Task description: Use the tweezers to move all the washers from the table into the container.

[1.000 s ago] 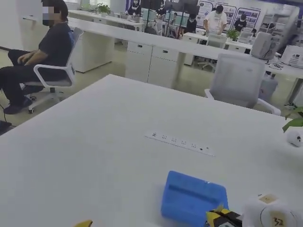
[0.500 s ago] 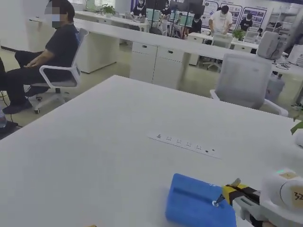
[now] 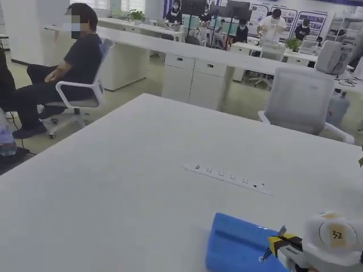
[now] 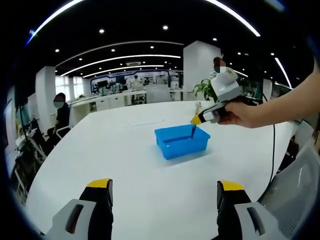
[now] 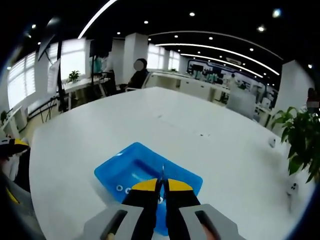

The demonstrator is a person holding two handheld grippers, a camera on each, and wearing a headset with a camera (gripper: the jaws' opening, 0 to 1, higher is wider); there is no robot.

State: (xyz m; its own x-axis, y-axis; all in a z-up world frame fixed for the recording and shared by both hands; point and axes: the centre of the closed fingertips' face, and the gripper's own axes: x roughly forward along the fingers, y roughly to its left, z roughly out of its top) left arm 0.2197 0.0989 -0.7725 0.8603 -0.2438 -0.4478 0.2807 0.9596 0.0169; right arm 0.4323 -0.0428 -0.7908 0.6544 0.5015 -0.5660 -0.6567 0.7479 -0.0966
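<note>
Tweezers (image 5: 163,174) are squeezed in the right gripper (image 5: 161,187) over the blue container (image 3: 238,245). The left gripper (image 4: 165,194) is spread wide. Bare tabletop (image 3: 113,192) is seen at the container's 9 o'clock.

Only legible txt: "32" on round label (image 3: 337,234) atop white body of right gripper (image 3: 277,245), head view.

A socket strip (image 3: 229,177) is sunk into the white table (image 3: 113,187), and a person (image 3: 79,59) is seated on a chair (image 3: 85,93) beyond.
</note>
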